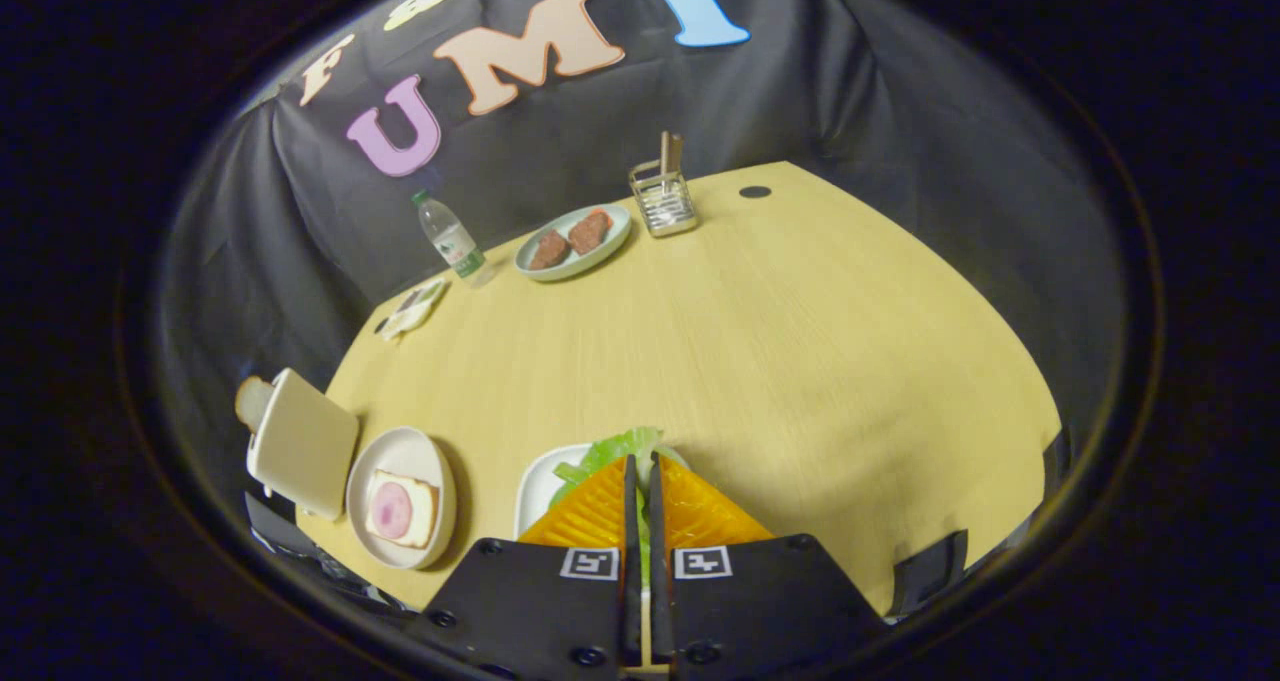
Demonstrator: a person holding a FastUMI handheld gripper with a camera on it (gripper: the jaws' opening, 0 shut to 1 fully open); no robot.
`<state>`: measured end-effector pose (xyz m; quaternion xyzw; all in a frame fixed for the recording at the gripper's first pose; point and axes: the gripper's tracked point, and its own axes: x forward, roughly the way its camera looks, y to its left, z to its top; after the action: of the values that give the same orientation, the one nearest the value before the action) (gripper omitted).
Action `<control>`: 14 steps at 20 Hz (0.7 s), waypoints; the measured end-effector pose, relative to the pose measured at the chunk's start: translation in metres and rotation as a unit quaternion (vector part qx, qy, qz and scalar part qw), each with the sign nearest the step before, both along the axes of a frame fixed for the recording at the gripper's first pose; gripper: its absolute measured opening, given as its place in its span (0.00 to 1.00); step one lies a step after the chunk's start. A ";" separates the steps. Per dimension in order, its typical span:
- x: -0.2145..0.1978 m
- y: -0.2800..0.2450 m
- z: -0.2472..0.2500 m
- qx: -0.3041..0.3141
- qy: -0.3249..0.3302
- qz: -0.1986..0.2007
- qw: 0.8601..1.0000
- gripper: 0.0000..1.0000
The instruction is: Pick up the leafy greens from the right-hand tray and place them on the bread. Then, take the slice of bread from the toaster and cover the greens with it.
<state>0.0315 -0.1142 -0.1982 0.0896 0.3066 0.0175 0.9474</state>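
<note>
I see the gripper (640,481) nearly closed, both fingers pinching the ruffled green lettuce leaves (618,449) above the white right-hand tray (537,486). At nine o'clock, a round white plate (400,456) carries the bread slice with pink ham (400,508). Beyond it, the cream toaster (303,443) holds a second slice (252,401).

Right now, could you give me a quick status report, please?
Tongs shut on the leafy greens, over their tray. Bread with ham waits on its plate beside the toaster. Path between looks clear.
</note>
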 end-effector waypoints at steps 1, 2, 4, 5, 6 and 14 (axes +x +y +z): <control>0.000 0.005 0.007 0.007 -0.006 0.001 1.000 0.07; -0.002 0.011 0.016 0.018 -0.012 0.002 1.000 0.07; -0.002 0.027 0.032 0.044 -0.024 0.006 0.999 0.06; -0.003 0.034 0.038 0.050 -0.028 0.010 0.998 0.06; -0.004 0.042 0.044 0.052 -0.033 0.015 0.998 0.06; -0.021 0.158 0.073 0.106 -0.039 0.104 0.988 0.07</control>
<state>0.0109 0.0441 -0.1254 0.1567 0.2732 0.1514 0.9370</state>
